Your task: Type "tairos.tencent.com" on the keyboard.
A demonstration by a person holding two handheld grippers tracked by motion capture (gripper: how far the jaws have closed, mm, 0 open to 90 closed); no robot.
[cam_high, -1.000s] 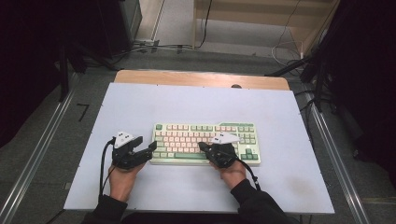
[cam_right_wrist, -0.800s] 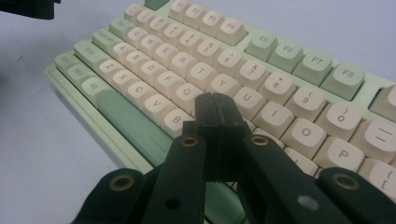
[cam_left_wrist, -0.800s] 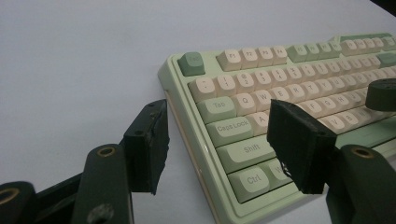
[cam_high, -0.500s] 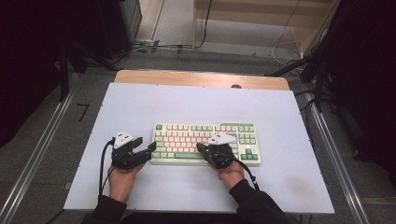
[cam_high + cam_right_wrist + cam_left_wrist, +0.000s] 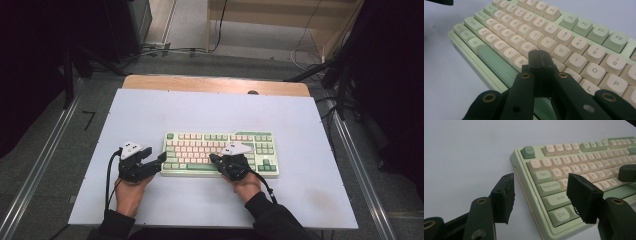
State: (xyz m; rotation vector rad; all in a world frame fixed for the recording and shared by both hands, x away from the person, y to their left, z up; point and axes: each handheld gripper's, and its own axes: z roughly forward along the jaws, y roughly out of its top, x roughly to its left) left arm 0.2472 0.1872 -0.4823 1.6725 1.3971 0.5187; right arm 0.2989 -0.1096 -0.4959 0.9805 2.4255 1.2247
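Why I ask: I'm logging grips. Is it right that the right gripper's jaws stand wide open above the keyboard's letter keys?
Not quite: the right gripper is shut, its jaws pressed together with nothing between them, as the right gripper view shows. It is indeed above the keyboard's letter keys.

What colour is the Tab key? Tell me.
Pale green, like the keyboard case; the Tab key shows best in the left gripper view.

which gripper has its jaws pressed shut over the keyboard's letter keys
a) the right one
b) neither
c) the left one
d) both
a: in the right gripper view the right gripper has its two black jaws closed flat against each other above the cream letter keys of the keyboard, while the left gripper stands with its jaws apart at the keyboard's left end.
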